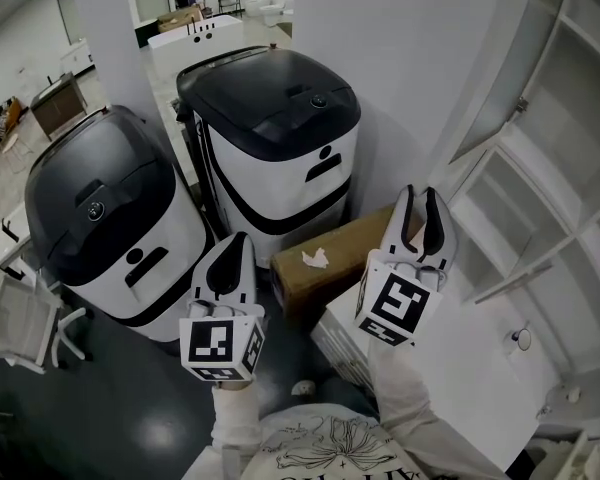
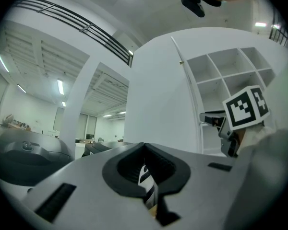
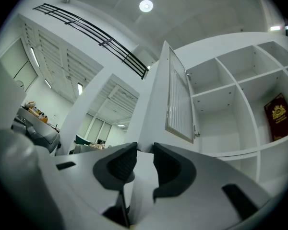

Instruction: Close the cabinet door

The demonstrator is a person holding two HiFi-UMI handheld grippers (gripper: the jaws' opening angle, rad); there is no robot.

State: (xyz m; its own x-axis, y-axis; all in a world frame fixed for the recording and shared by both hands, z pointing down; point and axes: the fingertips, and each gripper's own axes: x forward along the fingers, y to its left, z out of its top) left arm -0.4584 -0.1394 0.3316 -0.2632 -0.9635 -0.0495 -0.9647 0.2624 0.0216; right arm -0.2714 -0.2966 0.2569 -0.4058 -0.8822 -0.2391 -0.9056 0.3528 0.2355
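The white cabinet door (image 3: 178,97) stands open, its slatted inner side turned to the shelves (image 3: 230,95); its plain outer face (image 2: 158,95) fills the left gripper view. My right gripper (image 3: 145,148) has its jaws on either side of the door's free edge, pads against it; in the head view it (image 1: 420,198) points up at the door (image 1: 410,78). My left gripper (image 1: 235,243) is held lower and to the left, jaws shut (image 2: 144,145) with nothing between them.
Two white-and-black machines (image 1: 280,118) (image 1: 110,218) stand left of the door, with a brown cardboard box (image 1: 330,258) on the dark floor beside them. A red book (image 3: 279,116) leans in one shelf compartment. A low white surface (image 1: 470,378) lies under my right arm.
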